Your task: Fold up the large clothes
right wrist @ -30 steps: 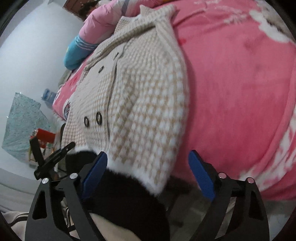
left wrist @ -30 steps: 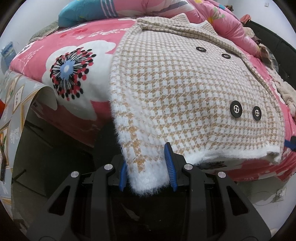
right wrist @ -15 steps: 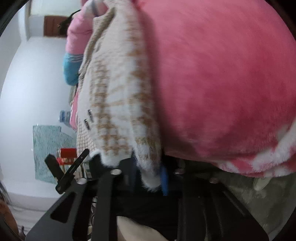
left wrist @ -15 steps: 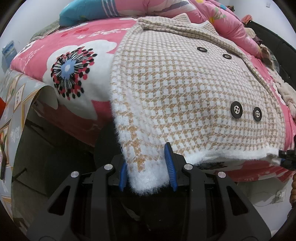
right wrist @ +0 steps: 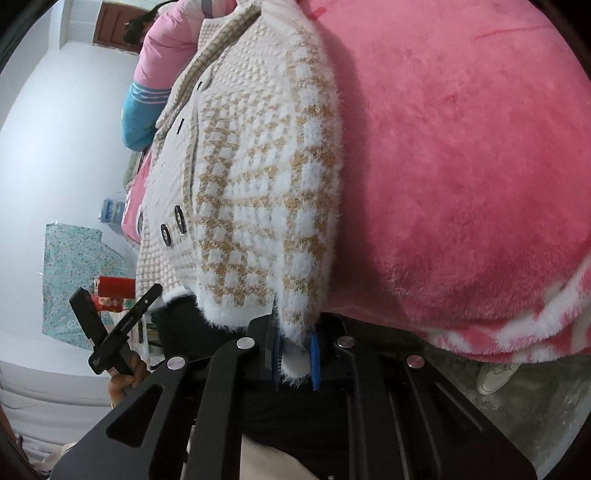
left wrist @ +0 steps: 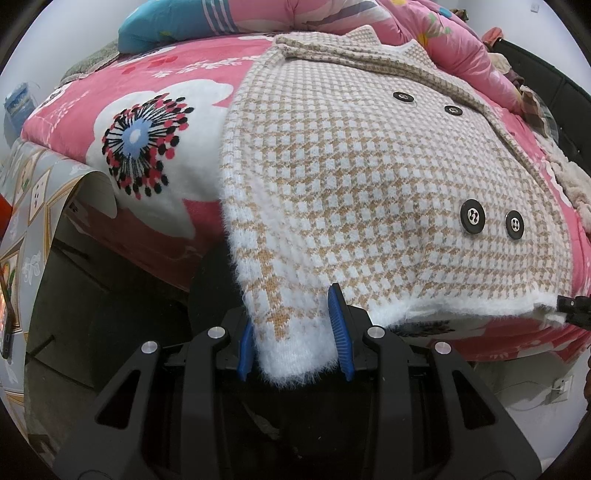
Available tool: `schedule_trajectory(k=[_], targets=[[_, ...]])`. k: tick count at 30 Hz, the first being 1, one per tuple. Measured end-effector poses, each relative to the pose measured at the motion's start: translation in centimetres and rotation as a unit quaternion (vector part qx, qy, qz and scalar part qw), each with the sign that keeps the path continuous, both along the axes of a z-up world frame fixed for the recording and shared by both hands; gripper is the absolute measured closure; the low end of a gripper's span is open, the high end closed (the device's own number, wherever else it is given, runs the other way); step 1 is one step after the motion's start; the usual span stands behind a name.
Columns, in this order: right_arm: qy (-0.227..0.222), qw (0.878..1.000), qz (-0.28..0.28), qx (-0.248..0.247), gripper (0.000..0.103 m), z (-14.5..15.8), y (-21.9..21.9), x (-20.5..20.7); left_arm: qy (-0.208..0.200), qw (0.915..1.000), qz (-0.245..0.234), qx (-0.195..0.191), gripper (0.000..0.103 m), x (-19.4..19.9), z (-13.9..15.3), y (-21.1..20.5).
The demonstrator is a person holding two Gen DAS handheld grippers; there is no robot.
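A fuzzy beige-and-white houndstooth coat (left wrist: pixel 369 177) with black buttons lies flat on a pink flowered bed (left wrist: pixel 155 122), its hem hanging over the near edge. My left gripper (left wrist: pixel 295 336) is shut on the hem's left corner, fabric between its blue pads. In the right wrist view the coat (right wrist: pixel 258 192) hangs over the bed's edge and my right gripper (right wrist: pixel 295 354) is shut on its right hem corner. The right gripper's tip shows at the left wrist view's right edge (left wrist: pixel 572 308).
Pink and blue bedding (left wrist: pixel 229 18) is piled at the head of the bed. A patterned sheet (left wrist: pixel 33 192) hangs at the left. Loose clothes (left wrist: pixel 569 173) lie along the bed's right side. The pink blanket (right wrist: pixel 461 166) fills the right wrist view; a red box (right wrist: pixel 116 285) stands by the white wall.
My right gripper has moved in and shut on the coat's right hem corner; a second ago it was open. My left gripper has kept its hold.
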State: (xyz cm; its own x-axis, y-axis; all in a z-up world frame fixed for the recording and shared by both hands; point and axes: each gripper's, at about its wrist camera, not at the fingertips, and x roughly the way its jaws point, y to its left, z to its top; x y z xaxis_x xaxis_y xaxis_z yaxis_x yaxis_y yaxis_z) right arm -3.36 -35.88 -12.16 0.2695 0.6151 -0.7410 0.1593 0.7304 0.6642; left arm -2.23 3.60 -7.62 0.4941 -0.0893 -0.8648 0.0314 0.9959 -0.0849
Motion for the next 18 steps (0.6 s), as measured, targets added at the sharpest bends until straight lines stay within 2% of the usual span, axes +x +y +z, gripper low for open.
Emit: schedule_trajectory(k=[18], targets=[[0.003,1.000,0.009,-0.006,0.091,-0.34,-0.53,0.08,-0.001,1.0000,-0.001,0.006,0.069,-0.28,-0.06,0.06]])
